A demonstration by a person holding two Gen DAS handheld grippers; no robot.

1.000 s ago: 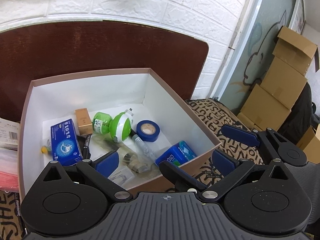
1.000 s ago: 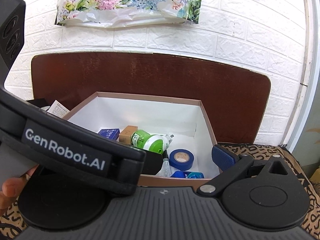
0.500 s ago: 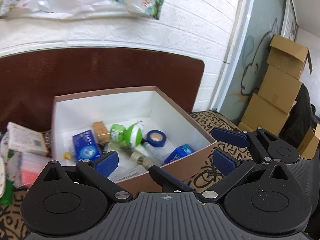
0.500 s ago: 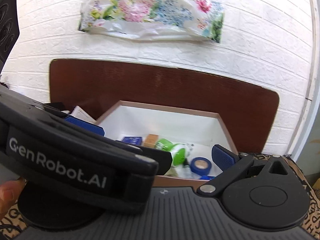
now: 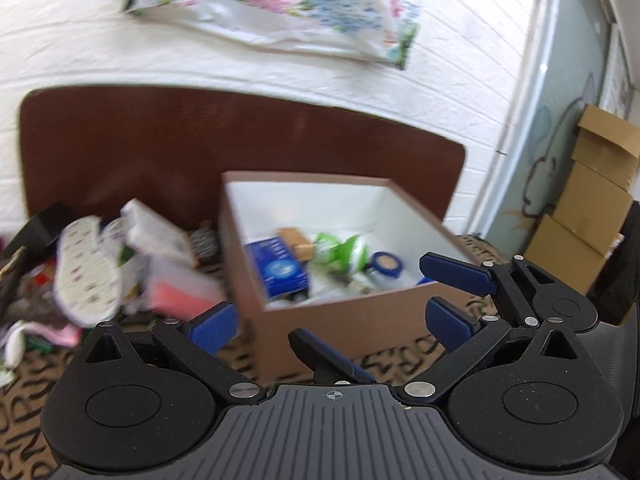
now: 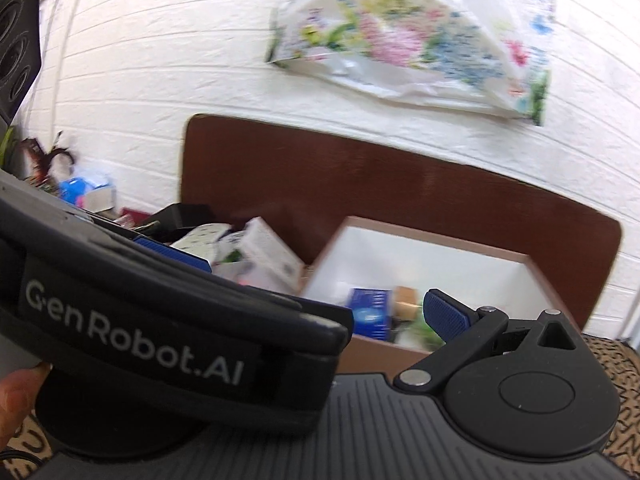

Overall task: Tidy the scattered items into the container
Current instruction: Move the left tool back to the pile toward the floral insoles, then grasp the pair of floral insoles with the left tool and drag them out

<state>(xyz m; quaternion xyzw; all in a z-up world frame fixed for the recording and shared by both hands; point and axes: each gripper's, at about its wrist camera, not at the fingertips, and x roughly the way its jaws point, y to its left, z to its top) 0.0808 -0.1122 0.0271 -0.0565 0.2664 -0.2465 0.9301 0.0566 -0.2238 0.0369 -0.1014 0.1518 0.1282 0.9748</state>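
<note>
Clutter [image 5: 120,264] lies heaped at 9 o'clock of the open brown box [image 5: 336,316] in the left wrist view: a patterned insole, white cartons and a pink-and-clear packet, all blurred. Inside the white-lined box sit a blue carton [image 5: 278,268], a green bottle [image 5: 340,250], a roll of blue tape [image 5: 386,265] and a small tan box [image 5: 296,242]. The left hand-held gripper [image 5: 332,322] hangs just short of the box's near wall, its blue pads spread wide and holding nothing. At 3 o'clock the right hand-held gripper [image 5: 456,294] shows from the side, pads well parted and empty.

The right wrist view adds what the left cannot: the left unit's dark body, lettered GenRobot.AI [image 6: 132,344], fills the frame from 7 to 10 o'clock and hides one finger of the right gripper; only one blue pad [image 6: 444,314] shows, over the box's near rim. A fingertip [image 6: 20,396] shows at 8 o'clock, and a black speaker [image 6: 16,40] at 10 o'clock.

Box and clutter rest on a black-on-tan patterned cloth [image 5: 24,400] before a dark brown board [image 5: 200,140]. Behind rises a white brick wall [image 6: 160,60] with a floral plastic bag [image 6: 420,48] hung on it; cardboard boxes [image 5: 588,200] are stacked at 3 o'clock in the left view.
</note>
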